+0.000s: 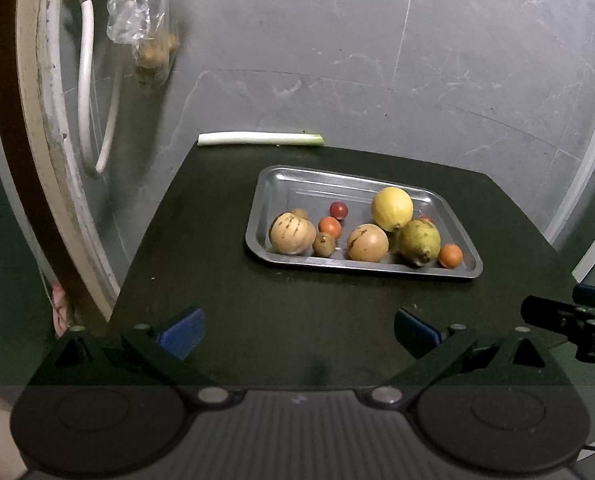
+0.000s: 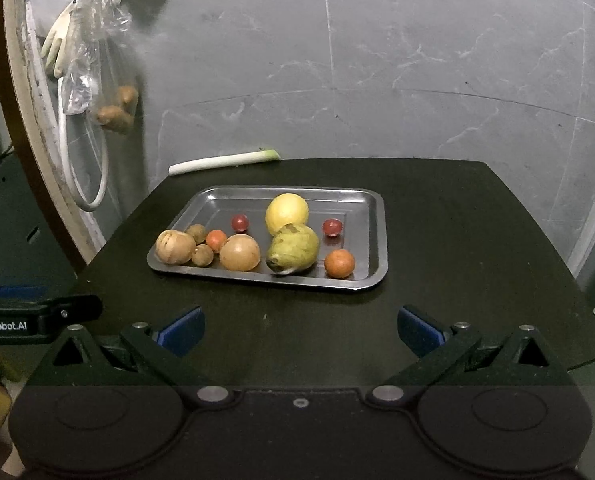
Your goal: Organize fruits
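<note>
- The tray (image 2: 377,236) sits on the dark table (image 2: 457,260), toward its far left part, and every fruit in view on the table lies inside it; a raised rim likely keeps the round ones from rolling off.
- Most of the fruit crowds the near half of the tray. The lemon (image 2: 286,213) sits behind the pear (image 2: 293,254) and touches it, so each props the other.
- The pear lies on its side, since its shape gives it no steady way to stand.
- The 2 tan round fruits (image 2: 239,253) lie toward the tray's left end, with 2 small brown ones (image 2: 202,255) and a small orange fruit (image 2: 216,240) between them.
- Another orange fruit (image 2: 339,263) lies alone near the front right corner, and 2 small red fruits (image 2: 332,227) sit apart farther back.
- The fruit already lies gathered on the tray, which fits a finished sorting; it would equally fit a pile waiting to be grouped by kind.
- The left gripper (image 1: 299,328) hovers above the near edge of the table with its jaws spread wide and nothing between them, aimed at the tray.
- The right gripper (image 2: 301,328) hangs beside it at about the same height, jaws likewise spread and empty.
- A leek (image 2: 223,161) lies along the table's far edge against the wall, apart from the tray, perhaps because it is no fruit.
- A plastic bag (image 2: 97,60) holding brown lumps hangs on the wall at left, off the table.
</note>
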`<action>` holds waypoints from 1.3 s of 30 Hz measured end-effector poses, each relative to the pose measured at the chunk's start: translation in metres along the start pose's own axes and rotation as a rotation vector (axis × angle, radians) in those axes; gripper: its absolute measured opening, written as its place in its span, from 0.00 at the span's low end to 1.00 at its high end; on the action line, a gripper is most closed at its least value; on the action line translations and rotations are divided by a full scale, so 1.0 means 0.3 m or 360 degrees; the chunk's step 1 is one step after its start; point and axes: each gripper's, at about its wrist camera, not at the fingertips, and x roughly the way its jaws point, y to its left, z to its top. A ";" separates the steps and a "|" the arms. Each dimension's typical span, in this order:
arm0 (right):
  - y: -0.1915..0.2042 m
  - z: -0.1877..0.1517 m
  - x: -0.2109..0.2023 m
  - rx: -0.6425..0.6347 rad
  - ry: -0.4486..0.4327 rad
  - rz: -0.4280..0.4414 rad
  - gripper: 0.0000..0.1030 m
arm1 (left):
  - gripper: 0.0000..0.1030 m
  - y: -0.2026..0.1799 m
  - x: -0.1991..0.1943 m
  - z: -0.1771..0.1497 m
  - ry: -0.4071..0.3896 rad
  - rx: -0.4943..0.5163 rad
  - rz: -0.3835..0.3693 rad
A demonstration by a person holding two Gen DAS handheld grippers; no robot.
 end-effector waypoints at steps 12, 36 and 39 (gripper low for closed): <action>0.025 0.003 -0.001 -0.0003 0.0017 0.0016 0.99 | 0.99 0.024 -0.013 -0.004 -0.0010 0.0005 0.0004; 0.028 0.001 0.000 -0.0016 0.0034 0.0047 0.99 | 0.99 0.025 -0.027 -0.013 -0.0008 -0.0009 0.0014; 0.028 0.000 0.000 -0.0013 0.0037 0.0046 0.99 | 0.99 0.026 -0.026 -0.012 -0.0006 -0.0008 0.0012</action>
